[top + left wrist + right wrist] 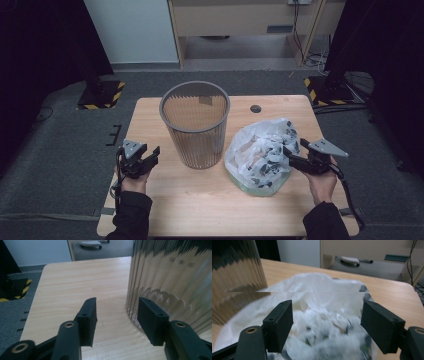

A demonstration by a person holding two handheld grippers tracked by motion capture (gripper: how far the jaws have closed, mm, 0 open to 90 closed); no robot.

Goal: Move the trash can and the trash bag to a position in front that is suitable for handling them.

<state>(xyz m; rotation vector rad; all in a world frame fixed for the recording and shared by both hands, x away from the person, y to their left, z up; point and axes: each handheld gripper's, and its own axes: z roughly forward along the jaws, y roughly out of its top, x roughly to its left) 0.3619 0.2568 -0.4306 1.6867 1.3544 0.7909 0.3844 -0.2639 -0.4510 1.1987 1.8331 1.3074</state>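
Where jaws gape, plastic bag [322, 315] just beyond right gripper [327, 327].

Table [200, 200] evenly lit from above; surrounding room dim. Bag [324, 340] between the right gripper's jaws blurred; horizontal tear artefact just above them.

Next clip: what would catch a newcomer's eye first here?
The grey mesh wastebasket standing upright mid-table, and right of it a crumpled white plastic bag with dark print. The right tool is open at the bag's edge; the left tool is open beside the basket's base.
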